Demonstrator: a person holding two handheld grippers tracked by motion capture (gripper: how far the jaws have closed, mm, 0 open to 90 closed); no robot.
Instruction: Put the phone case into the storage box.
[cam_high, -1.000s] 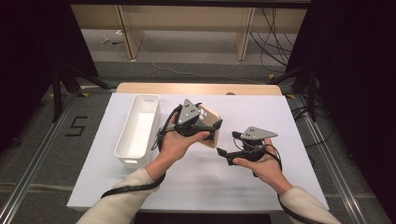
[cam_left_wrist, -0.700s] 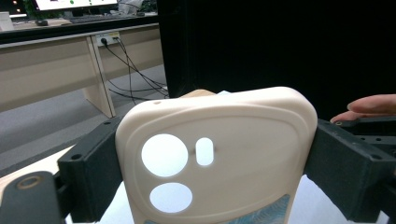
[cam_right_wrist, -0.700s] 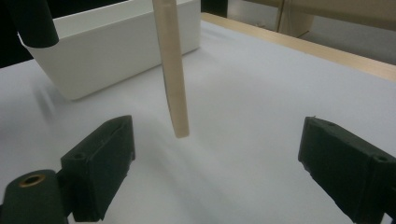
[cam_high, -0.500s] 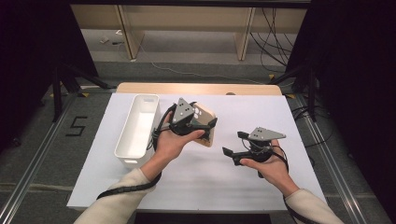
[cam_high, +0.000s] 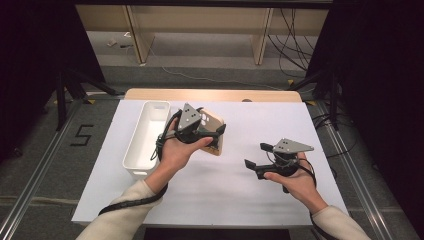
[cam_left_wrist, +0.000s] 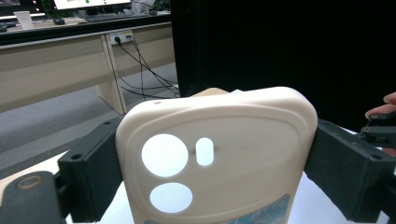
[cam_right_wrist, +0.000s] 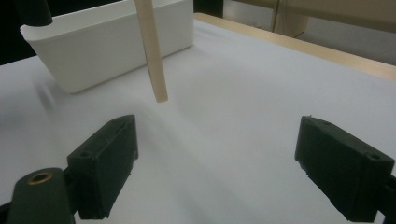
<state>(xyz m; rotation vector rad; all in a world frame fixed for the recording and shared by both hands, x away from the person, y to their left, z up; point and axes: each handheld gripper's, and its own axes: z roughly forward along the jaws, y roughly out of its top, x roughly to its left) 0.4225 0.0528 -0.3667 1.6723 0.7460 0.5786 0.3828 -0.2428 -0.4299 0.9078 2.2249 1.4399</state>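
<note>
White sheeting covers the table (cam_high: 210, 200), on which stand one white bin (cam_high: 145, 137) and, lifted off it, one beige phone case (cam_high: 212, 131). Two grippers work here. In a raised hand, the left gripper (cam_high: 220, 136) points toward the right gripper and is clamped on the case's two long edges, camera cutouts facing its camera. Low over the sheet, the right gripper (cam_high: 255, 157) has empty, wide-apart jaws; the case hangs ahead of them, well apart.

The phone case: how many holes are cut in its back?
3. On the phone case: a large round hole at upper left, a small oblong slot beside it, another round hole below. Its lower part is out of frame.
</note>
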